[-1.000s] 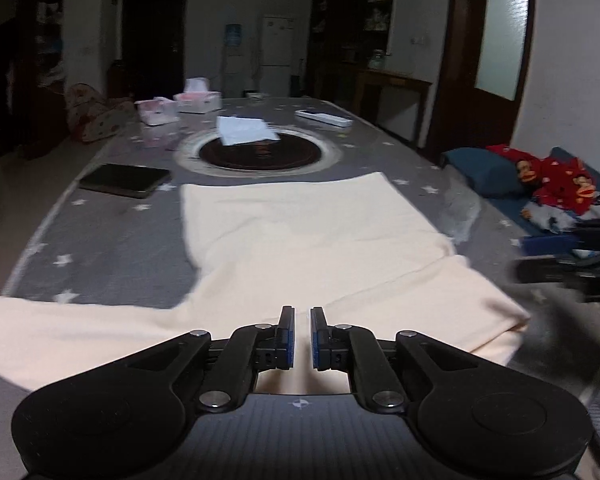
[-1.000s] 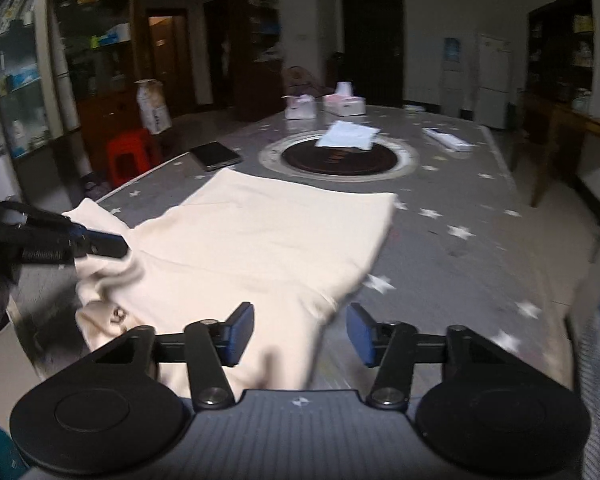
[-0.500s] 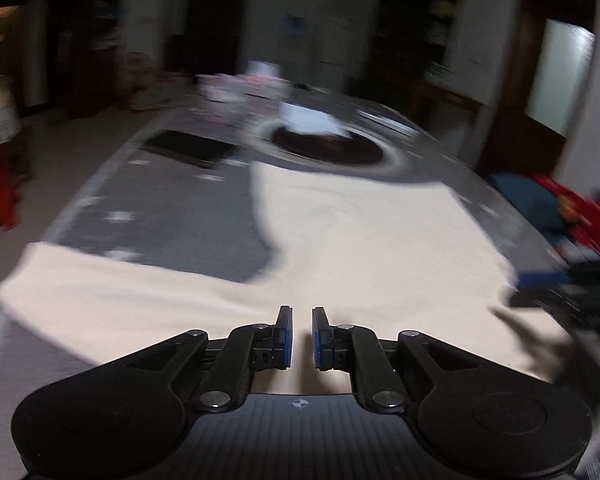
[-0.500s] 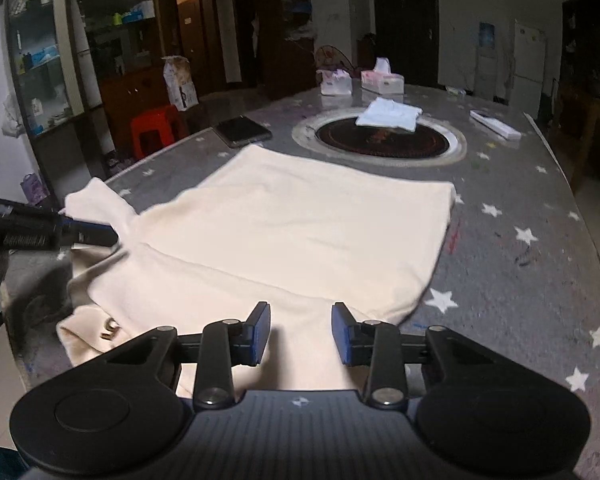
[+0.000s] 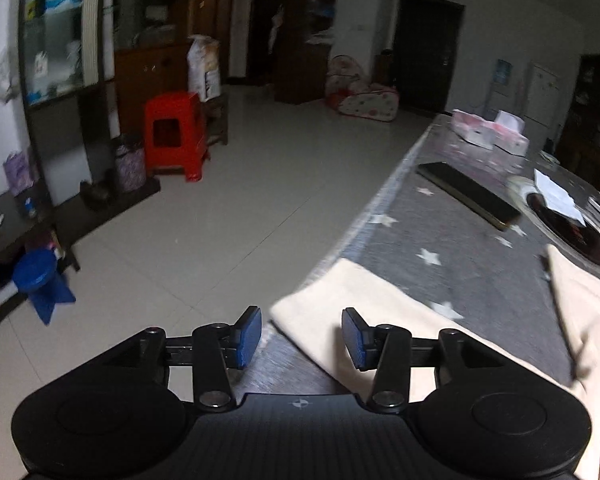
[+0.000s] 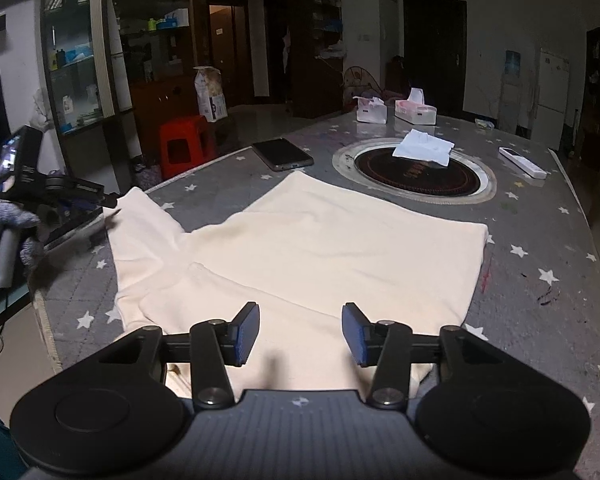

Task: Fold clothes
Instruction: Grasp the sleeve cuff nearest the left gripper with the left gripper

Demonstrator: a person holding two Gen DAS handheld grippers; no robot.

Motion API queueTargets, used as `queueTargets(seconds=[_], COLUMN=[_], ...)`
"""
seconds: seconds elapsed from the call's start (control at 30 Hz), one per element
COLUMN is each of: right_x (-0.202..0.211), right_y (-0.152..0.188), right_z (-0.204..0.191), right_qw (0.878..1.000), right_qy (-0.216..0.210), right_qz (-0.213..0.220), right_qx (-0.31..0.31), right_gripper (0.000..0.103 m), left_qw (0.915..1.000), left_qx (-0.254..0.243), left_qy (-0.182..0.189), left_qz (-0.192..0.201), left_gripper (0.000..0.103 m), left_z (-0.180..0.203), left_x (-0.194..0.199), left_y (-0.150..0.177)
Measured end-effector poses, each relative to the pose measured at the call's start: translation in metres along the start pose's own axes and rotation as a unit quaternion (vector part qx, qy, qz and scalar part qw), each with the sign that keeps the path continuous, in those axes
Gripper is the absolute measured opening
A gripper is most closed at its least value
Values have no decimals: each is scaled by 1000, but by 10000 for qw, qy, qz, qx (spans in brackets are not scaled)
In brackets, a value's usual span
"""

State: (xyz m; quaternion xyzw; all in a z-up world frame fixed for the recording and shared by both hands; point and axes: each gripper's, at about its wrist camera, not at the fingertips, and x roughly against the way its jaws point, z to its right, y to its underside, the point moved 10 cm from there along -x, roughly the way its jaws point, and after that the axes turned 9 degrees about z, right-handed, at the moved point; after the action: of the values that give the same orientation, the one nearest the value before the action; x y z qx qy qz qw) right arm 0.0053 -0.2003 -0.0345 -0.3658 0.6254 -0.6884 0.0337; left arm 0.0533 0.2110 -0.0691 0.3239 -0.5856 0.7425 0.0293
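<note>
Both my left gripper [image 5: 301, 336] and right gripper [image 6: 300, 333] are opening, pinching nothing, over the cream cotton garment [image 6: 320, 248] on the grey star-patterned table [image 6: 540, 280].

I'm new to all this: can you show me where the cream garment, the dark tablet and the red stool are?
cream garment [image 6: 340, 248], right wrist view, middle of its body.
dark tablet [image 6: 283, 153], right wrist view, its screen.
red stool [image 5: 175, 132], left wrist view, its front face.
</note>
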Motion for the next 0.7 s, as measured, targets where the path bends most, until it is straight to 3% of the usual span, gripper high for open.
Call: queueTargets(seconds=[0.2, 0.33, 0.37, 0.53, 0.7], right_x=[8, 14, 16, 24, 29], right_y=[1, 0, 0, -4, -5], right_z=[-1, 1, 2, 5, 9], right_qw=[10000, 9999, 9998, 9995, 9991], right_qy=[53, 124, 138, 190, 248], right_qz=[42, 97, 118, 238, 306], right_qx=[-27, -57, -67, -114, -155], right_gripper=[47, 47, 47, 47, 47], left_qw=[9986, 9986, 9985, 9953, 9785], left_qx=[513, 526, 526, 404, 103], left_qy=[123, 91, 143, 823, 1957], left_qz=[-83, 16, 39, 301, 647], left_gripper=[44, 17, 6, 6, 6], left_z=[-16, -20, -19, 19, 91], left_x=[-13, -9, -7, 26, 81], left_y=[5, 3, 1, -21, -47])
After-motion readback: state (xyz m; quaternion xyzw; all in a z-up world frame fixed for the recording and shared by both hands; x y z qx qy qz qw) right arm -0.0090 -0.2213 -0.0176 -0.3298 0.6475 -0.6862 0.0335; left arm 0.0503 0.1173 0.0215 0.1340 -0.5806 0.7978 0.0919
